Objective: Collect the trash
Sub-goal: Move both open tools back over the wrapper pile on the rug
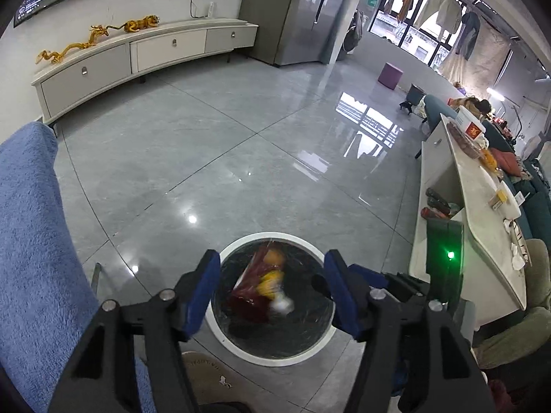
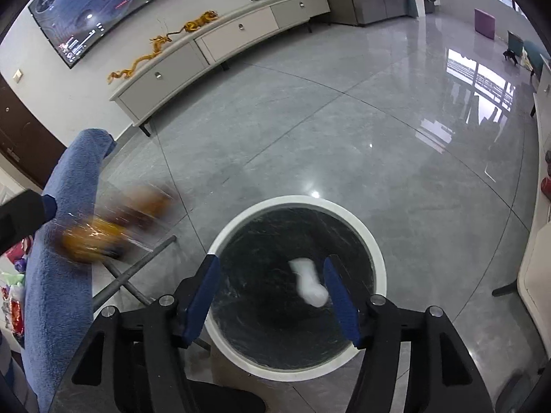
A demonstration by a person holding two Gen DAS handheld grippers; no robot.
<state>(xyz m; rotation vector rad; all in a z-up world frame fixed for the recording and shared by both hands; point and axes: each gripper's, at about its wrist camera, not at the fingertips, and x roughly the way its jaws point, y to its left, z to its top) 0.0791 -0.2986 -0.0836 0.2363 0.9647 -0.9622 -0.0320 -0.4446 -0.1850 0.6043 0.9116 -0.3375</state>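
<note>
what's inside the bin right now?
Over the bin's black liner: a blurred red-and-yellow wrapper and a white wad, apparently dropping in. The bottom is dark; nothing else discernible.

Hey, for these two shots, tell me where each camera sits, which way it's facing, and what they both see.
Left wrist view: rides the left claw, tilted down at the trash bin; open claw over a blurred red-yellow wrapper.
Right wrist view: rides the right claw, tilted down at the same bin; open claw, blurred white scrap between its fingers.
Shared: bin, blue towel, TV cabinet, grey floor.
</note>
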